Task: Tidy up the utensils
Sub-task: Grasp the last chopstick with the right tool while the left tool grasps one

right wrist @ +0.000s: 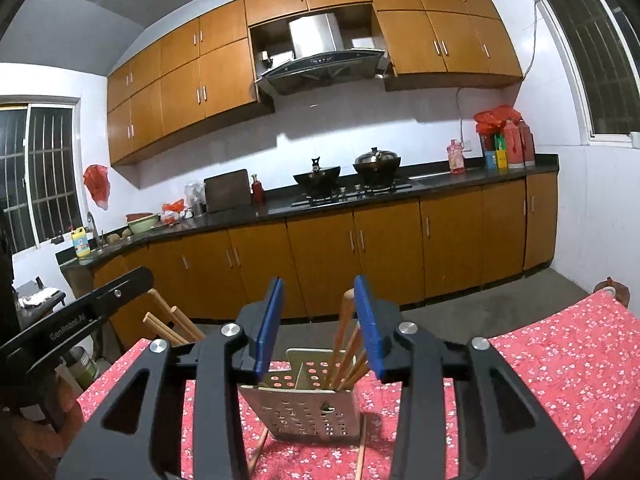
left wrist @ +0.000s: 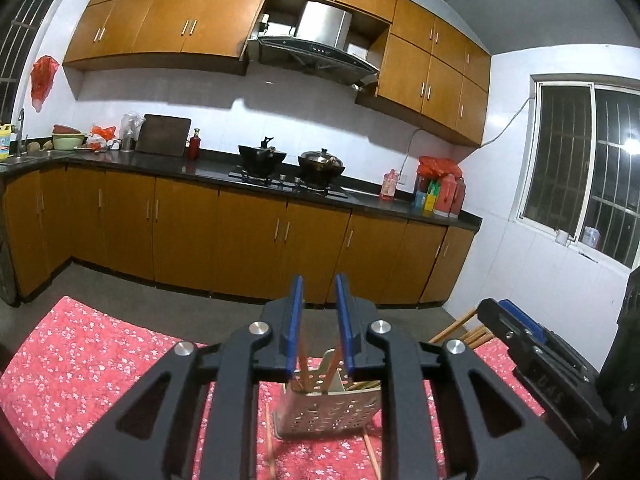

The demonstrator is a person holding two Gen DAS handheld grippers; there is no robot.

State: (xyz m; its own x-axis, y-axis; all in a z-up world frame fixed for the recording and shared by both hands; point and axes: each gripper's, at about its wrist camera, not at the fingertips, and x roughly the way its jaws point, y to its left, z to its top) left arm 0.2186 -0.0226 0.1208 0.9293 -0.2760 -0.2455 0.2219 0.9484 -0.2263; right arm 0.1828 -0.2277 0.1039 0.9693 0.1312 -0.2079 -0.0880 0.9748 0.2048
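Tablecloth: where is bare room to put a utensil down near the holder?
The red tablecloth is bare to the right of the perforated holder, out to the far edge. In the left wrist view its left stretch is bare too. Crowded: loose chopsticks lie at the holder's base.

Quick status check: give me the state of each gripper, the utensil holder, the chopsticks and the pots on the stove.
Left gripper: open, empty.
Right gripper: open, empty.
Utensil holder: upright on the tablecloth.
Chopsticks in holder: standing, leaning in its right compartment.
Loose chopsticks: lying on the cloth beside the holder.
Pots on stove: lids on.
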